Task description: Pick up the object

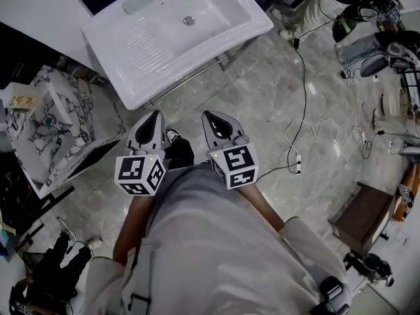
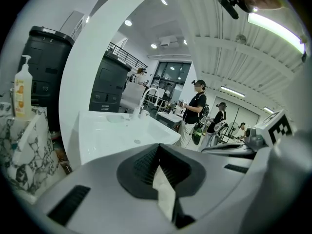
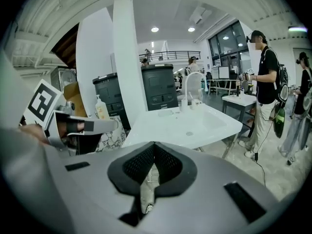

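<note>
Two tongs: the left tongs (image 1: 153, 121) and right tongs (image 1: 214, 121). Two marker cubes (image 1: 140, 172). One sink (image 1: 216, 31), one tap (image 3: 186, 92), one soap bottle (image 2: 22, 91), one marbled stand (image 1: 65, 104), one brown box (image 1: 364, 215).

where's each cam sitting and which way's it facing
Head view: on the person's head, steeply down at the sink, left gripper, right gripper, own torso.
Left gripper view: on left gripper, along its shut jaws toward the sink; right gripper at right.
Right gripper view: on right gripper, toward the sink; left gripper at left.
All three share the sink.
</note>
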Tool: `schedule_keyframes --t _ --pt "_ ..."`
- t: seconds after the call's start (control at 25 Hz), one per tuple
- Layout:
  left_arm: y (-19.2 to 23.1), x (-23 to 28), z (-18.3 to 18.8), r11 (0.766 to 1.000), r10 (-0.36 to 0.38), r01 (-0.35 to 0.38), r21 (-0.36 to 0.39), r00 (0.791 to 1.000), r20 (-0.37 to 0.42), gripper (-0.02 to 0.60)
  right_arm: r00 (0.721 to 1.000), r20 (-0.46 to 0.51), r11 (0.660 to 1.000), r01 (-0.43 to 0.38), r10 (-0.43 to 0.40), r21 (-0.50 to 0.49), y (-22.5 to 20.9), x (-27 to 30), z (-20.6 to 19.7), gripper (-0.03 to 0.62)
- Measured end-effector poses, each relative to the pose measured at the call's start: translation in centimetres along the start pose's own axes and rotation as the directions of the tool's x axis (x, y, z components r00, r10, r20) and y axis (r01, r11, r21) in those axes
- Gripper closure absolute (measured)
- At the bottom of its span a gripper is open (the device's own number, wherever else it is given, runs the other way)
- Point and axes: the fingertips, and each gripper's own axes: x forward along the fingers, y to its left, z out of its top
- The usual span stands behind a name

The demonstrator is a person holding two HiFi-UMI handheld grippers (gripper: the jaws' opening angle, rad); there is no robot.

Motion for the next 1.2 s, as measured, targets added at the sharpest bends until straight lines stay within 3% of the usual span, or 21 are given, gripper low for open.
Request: schedule_keyframes --t 0.56,0.84,1.2 --pt "6.0 2.4 1.9 0.995 0.042 -0.041 -0.096 0.999 0.008 0.578 0.999 -0.049 0.999 -0.008 0.007 -0.031 -0.6 6.3 3.9 0.585" --pt "6.7 2.8 2.8 0.993 0.064 -0.061 -0.106 0.998 0.021 0.578 0.998 -0.031 0.999 -0.045 0.045 -0.003 -1.1 8.1 5.5 0.585" --pt "9.6 4.7 6.0 0.984 0.147 -0.139 -0.11 0.987 0.07 0.578 0.995 0.004 0.993 -0.098 0.099 -0.062 -2.9 12.3 10.1 0.585"
